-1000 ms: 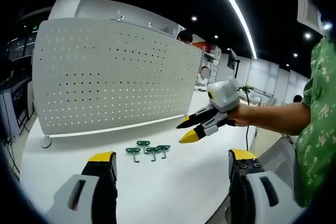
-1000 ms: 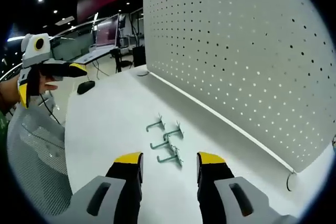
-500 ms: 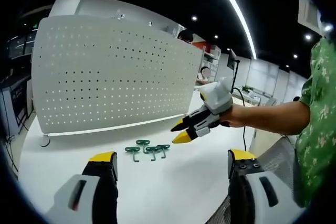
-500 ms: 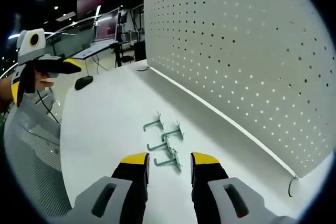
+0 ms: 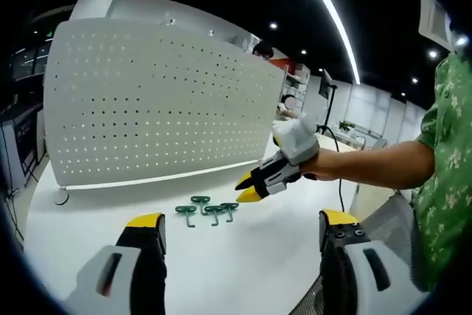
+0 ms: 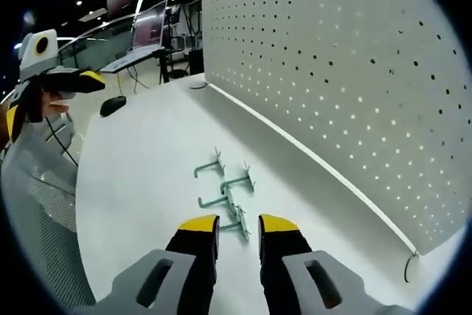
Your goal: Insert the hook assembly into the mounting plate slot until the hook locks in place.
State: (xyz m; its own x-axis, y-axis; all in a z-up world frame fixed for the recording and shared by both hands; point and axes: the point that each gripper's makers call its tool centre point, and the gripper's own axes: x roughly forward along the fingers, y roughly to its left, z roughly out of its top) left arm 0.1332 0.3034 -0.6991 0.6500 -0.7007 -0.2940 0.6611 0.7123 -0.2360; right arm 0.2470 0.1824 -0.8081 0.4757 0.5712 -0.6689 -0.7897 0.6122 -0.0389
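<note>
Your right tongs [image 6: 228,225] have their jaws narrowed to a slim gap with nothing between them yet, poised just above the nearest of the green hooks [image 6: 223,189] lying on the white counter [image 6: 140,182]. Your left tongs [image 5: 236,228] stand wide and empty, well back from the hooks [image 5: 208,209]; in the right gripper view they hang off to the side [image 6: 44,94]. I count four hooks, in a loose cluster, well in front of the one perforated mounting plate [image 6: 354,79] that stands upright along the counter's far edge [image 5: 155,101]. The hooks lie close together, two of them seemingly touching, so closing on one could drag or scatter its neighbours. With so slim a gap, you could also push the wire flat and skid it away, or pinch it crooked, which would make lining it up with the plate's holes harder
</note>
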